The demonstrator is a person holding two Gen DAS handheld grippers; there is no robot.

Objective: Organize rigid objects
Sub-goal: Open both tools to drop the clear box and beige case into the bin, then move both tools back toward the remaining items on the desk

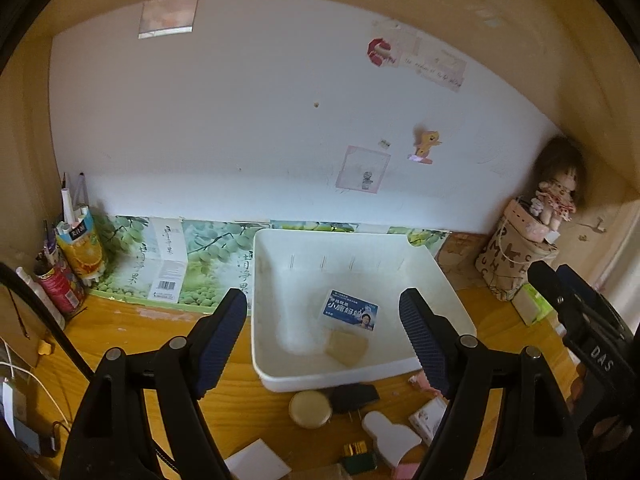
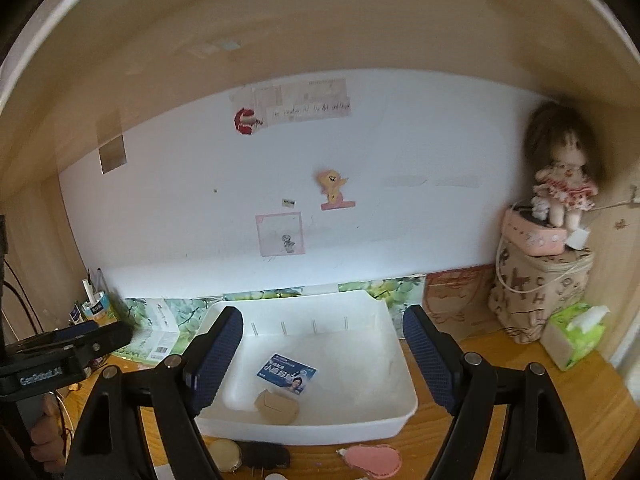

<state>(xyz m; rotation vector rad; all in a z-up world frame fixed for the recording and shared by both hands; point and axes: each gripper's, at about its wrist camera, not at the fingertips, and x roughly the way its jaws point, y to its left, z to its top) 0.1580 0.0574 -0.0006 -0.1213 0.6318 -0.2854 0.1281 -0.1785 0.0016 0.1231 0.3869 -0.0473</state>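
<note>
Both the left gripper (image 1: 323,322) and the right gripper (image 2: 323,338) hang with fingers spread wide, nothing between them, above the white tray (image 1: 452,304) on the wooden desk (image 1: 132,332). Inside the tray lie a blue card (image 1: 350,315) and a tan block (image 1: 346,346) (touching); a gold round tin (image 1: 310,409) and black plug (image 1: 354,397) sit just beside its near rim.

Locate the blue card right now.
The blue card lies flat inside the white tray, near its front. A tan block sits just in front of it, in both wrist views.
</note>
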